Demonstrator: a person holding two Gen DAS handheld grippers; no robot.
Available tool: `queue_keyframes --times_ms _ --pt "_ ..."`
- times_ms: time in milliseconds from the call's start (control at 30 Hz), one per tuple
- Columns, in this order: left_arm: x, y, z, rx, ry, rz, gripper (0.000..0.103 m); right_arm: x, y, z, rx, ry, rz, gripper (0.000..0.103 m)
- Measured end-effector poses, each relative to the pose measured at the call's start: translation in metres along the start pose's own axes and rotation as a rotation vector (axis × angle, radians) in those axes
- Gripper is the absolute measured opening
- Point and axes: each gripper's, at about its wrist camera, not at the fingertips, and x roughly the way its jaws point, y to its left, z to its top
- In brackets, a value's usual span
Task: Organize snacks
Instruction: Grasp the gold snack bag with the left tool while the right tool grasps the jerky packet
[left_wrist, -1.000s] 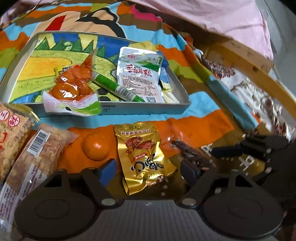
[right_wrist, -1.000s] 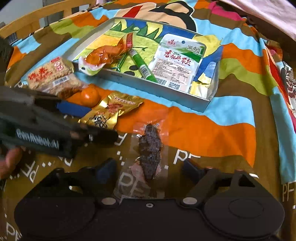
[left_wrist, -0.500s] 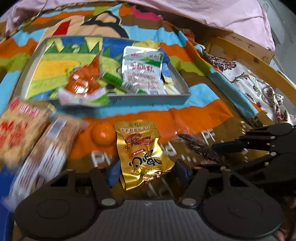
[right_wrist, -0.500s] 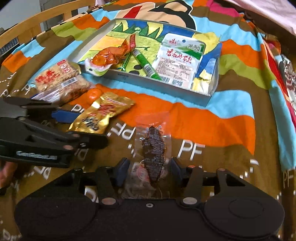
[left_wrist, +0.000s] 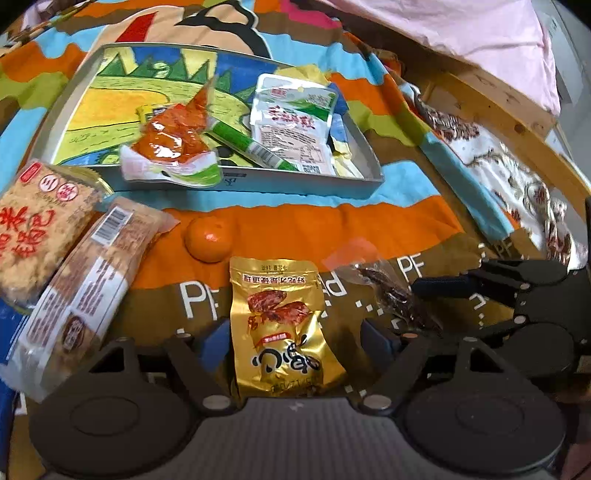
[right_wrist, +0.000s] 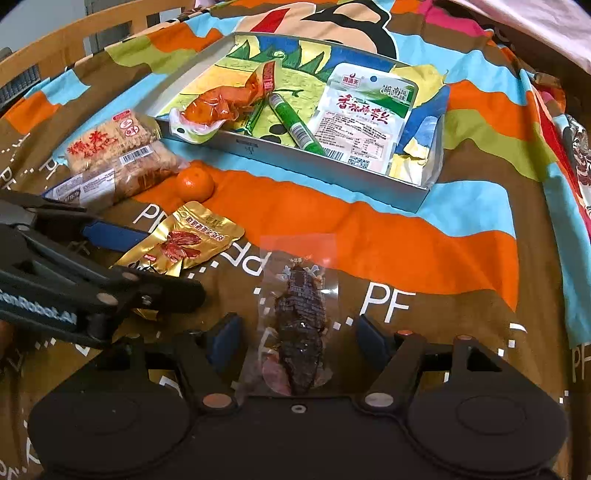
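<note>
A gold foil snack packet (left_wrist: 284, 325) lies on the patterned cloth between the fingers of my left gripper (left_wrist: 295, 341). Its jaws are opening and the pads stand clear of the packet's edges. A clear packet of dark dried meat (right_wrist: 299, 321) lies between the fingers of my right gripper (right_wrist: 299, 338), whose jaws are also opening without pressing on it. Farther back sits a grey tray (left_wrist: 258, 181) with a cartoon lining. It holds an orange packet (left_wrist: 173, 140), a green stick (left_wrist: 251, 147) and a white-green packet (left_wrist: 291, 122).
A mandarin (left_wrist: 208, 240) and two rice-cracker packs (left_wrist: 33, 229) (left_wrist: 88, 288) lie left of the gold packet. A wooden bed rail (left_wrist: 498, 107) and pink bedding (left_wrist: 443, 29) border the right and far side. The two grippers stand close side by side.
Both grippers' jaws narrowed around their packets half a second ago and now stand wider again. Both packets still lie on the cloth. The left view shifted slightly.
</note>
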Motion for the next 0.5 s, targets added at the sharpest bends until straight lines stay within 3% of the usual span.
queue_keyframes --times_ms 67,167,500 --pt "0.000 -0.003 0.000 0.021 0.001 0.010 0.077 -0.002 0.003 0.000 -0.011 0.001 -0.004 0.062" --pt "0.001 -0.006 -0.001 0.058 0.011 0.045 0.067 -0.007 0.006 -0.001 -0.008 0.004 -0.012 0.049" --pt "-0.014 -0.015 -0.014 0.104 0.023 0.068 0.057 -0.028 0.024 -0.013 -0.096 -0.026 -0.060 0.046"
